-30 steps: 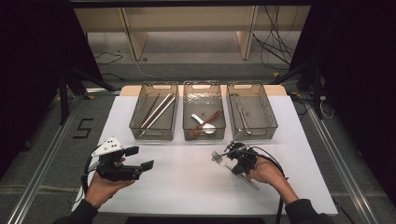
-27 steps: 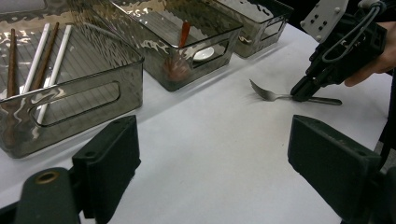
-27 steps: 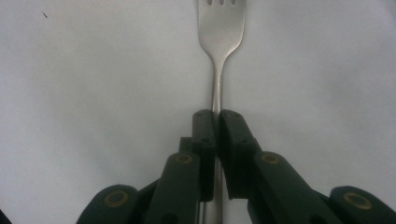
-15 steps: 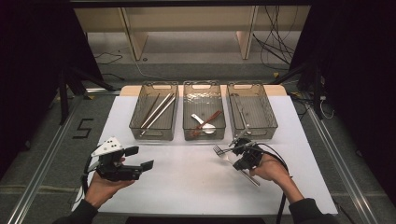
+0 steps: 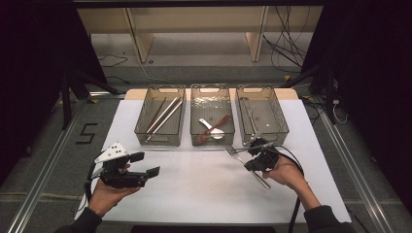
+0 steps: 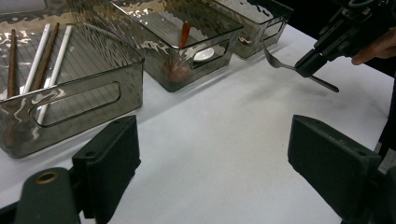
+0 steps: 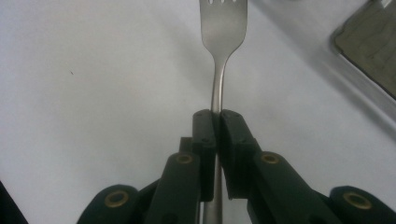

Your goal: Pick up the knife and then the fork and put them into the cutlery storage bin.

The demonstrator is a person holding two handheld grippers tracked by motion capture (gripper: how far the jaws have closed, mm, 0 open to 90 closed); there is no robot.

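The right gripper (image 7: 215,122) was clamped on a fork (image 7: 223,28), its jaws pinching the thin neck of the handle, tines pointing ahead and the rest of the handle trailing back under the hand. In the high view the fork (image 5: 236,153) hung just off the white table (image 5: 194,194), near the front edge of the right bin (image 5: 262,114), tines aimed between that bin and the middle bin (image 5: 212,114).

To do this step well, the grip should stay firm on the narrow neck so the fork cannot swivel; it should be lifted enough to clear the right bin's front wall, kept level, and turned lengthwise before release, since a fork seems to lie there already.

The left gripper (image 5: 141,165) hovered well left of the right bin, jaws wide apart and empty.

Against the earlier frame, the right gripper had carried the fork up and a little closer to the right bin; the left one had not moved.
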